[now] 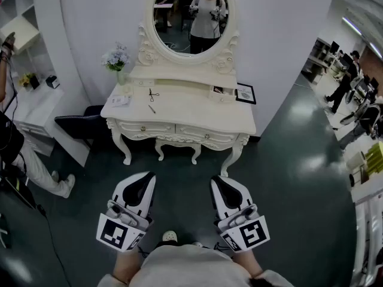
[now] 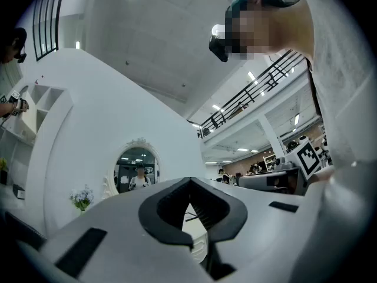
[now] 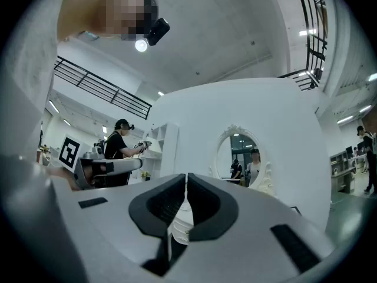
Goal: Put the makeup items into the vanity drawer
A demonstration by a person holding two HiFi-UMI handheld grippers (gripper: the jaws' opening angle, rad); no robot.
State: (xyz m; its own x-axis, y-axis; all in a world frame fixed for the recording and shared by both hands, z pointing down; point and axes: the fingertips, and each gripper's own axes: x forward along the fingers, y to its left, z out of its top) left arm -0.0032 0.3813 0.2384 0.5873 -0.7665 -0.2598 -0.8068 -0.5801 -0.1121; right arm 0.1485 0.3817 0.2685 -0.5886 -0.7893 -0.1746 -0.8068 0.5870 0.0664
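Left tool (image 1: pixel 144 177) closed, right tool (image 1: pixel 219 181) closed

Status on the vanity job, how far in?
Done: nothing. Both drawers look closed and small items lie on the tabletop. In hand: nothing; left gripper and right gripper are shut, empty, held well short of it. Left: approach, open a drawer, load the items, probably close it.

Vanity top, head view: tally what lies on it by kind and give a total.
Vase of flowers: 1
Framed picture: 1
Small dark tools: 2
Pale flat item: 1
Small box: 1
Total: 6
Anything smaller is too small to tell.
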